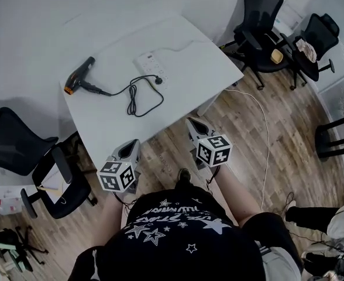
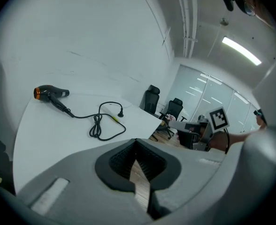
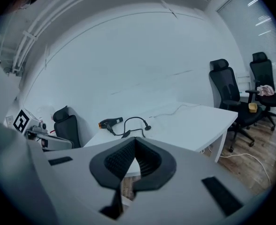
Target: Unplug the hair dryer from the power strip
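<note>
The hair dryer [image 1: 78,78] lies on the white surface [image 1: 189,57] by the corner at the person's left, its orange end toward that edge. Its black cord [image 1: 138,95] runs to the middle of the surface and doubles into a loose coil. From there it curls up to the plug [image 1: 158,79], which sits right at the near side of the power strip [image 1: 153,64].

The strip is white on white and its sockets cannot be made out. In the left gripper view the plug seems to lie loose on bare surface, but from the head view I cannot tell whether it touches the strip. A thin white lead [image 1: 183,43] leaves the strip toward the far edge and is lost there.

The person stands back from the near edge. The left hand-held gripper [image 1: 129,150] is out over the wooden floor [image 1: 248,133] just off the near corner. The right hand-held gripper [image 1: 195,126] is beyond the near edge, further along. Each has its jaws pressed together at the tips with nothing between them, only a sliver of floor showing behind the pads.

The marker cubes cover the hands, and the dark shirt [image 1: 178,233] hides most of the arms. Black office chairs [image 1: 260,28] stand past the right corner, and others at the left are partly cut off.
</note>
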